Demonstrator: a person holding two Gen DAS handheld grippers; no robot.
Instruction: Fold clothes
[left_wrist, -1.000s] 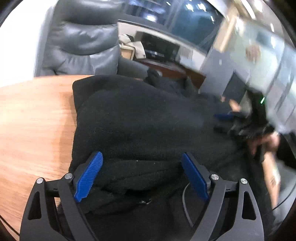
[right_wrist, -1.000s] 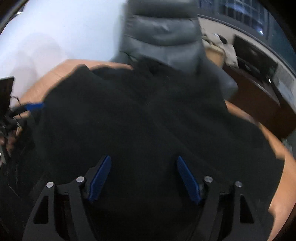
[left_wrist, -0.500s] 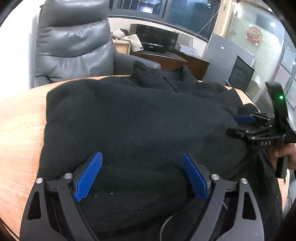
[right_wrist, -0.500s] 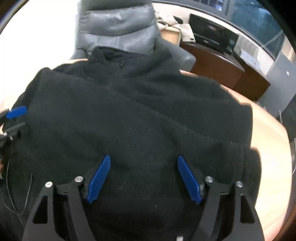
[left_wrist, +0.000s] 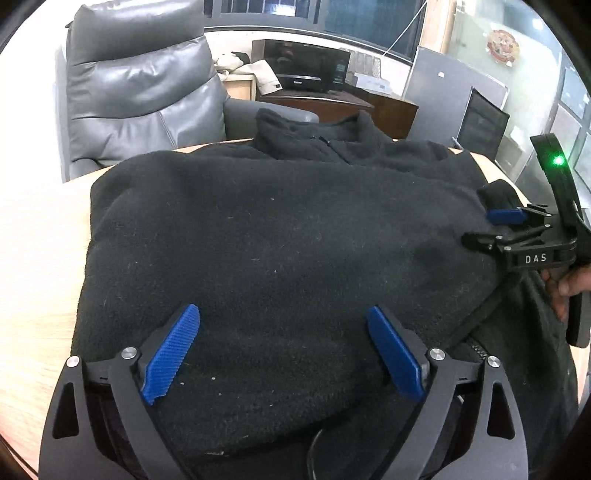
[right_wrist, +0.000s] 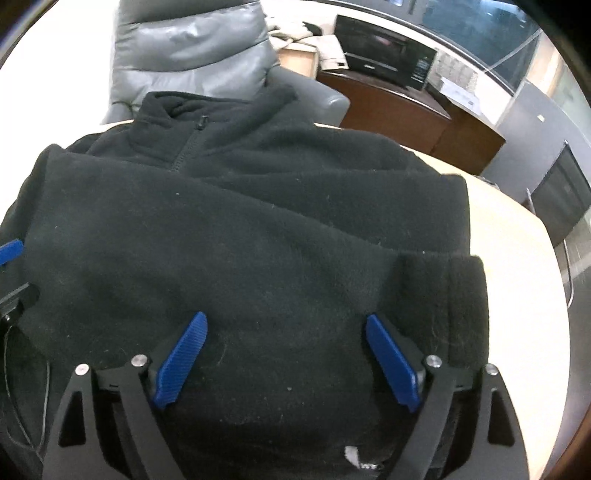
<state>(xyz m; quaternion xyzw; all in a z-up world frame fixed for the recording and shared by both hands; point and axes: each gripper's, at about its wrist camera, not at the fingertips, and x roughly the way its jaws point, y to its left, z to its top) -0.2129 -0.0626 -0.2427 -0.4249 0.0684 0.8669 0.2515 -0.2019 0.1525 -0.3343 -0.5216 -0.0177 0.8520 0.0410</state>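
black fleece jacket spread, partly folded, on wooden table. thick, soft, light, grippy; bunches easily. best pinched at near hem fold. left gripper and right gripper opening wide, gripping nothing.

I see bare counter along its left edge and a wider strip at its right edge, both passable. The black fleece fills the middle. A grey armchair blocks the far edge.
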